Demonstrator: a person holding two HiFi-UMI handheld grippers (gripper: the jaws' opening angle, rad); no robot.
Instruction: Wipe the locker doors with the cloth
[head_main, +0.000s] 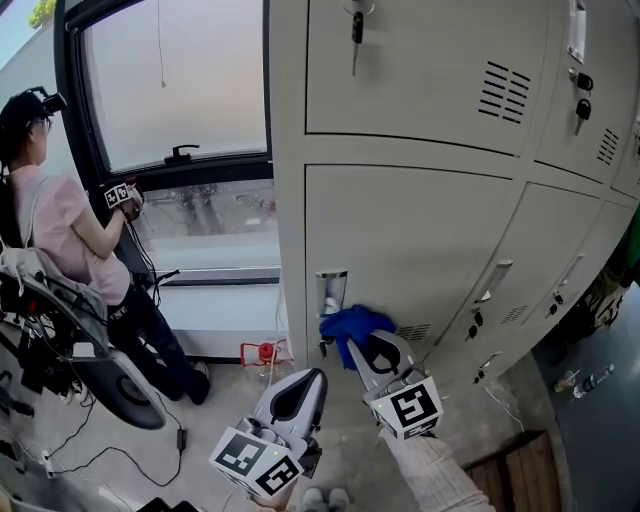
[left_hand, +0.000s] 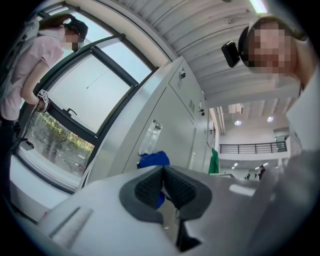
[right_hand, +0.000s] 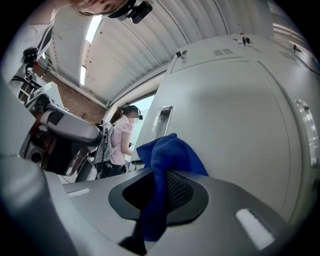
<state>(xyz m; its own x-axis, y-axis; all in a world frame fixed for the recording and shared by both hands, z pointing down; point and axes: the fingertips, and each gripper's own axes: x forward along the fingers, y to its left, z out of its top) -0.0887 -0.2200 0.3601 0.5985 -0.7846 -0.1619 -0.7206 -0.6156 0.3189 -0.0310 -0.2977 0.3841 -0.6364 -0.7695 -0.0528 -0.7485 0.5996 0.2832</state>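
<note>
A blue cloth (head_main: 352, 323) is bunched against the lower left corner of a pale grey locker door (head_main: 410, 240), beside its handle recess (head_main: 331, 292). My right gripper (head_main: 362, 342) is shut on the blue cloth (right_hand: 167, 155), which hangs down between its jaws and presses toward the locker door (right_hand: 235, 120). My left gripper (head_main: 318, 378) is lower and to the left, shut with nothing in it. In the left gripper view its tip (left_hand: 163, 170) points up at the lockers (left_hand: 170, 125), with the blue cloth (left_hand: 153, 159) just beyond it.
More locker doors (head_main: 430, 70) with keys stand above and to the right. A person in a pink shirt (head_main: 75, 235) stands at a window (head_main: 175, 90) to the left, holding a gripper. A chair and cables (head_main: 60, 350) lie on the floor nearby.
</note>
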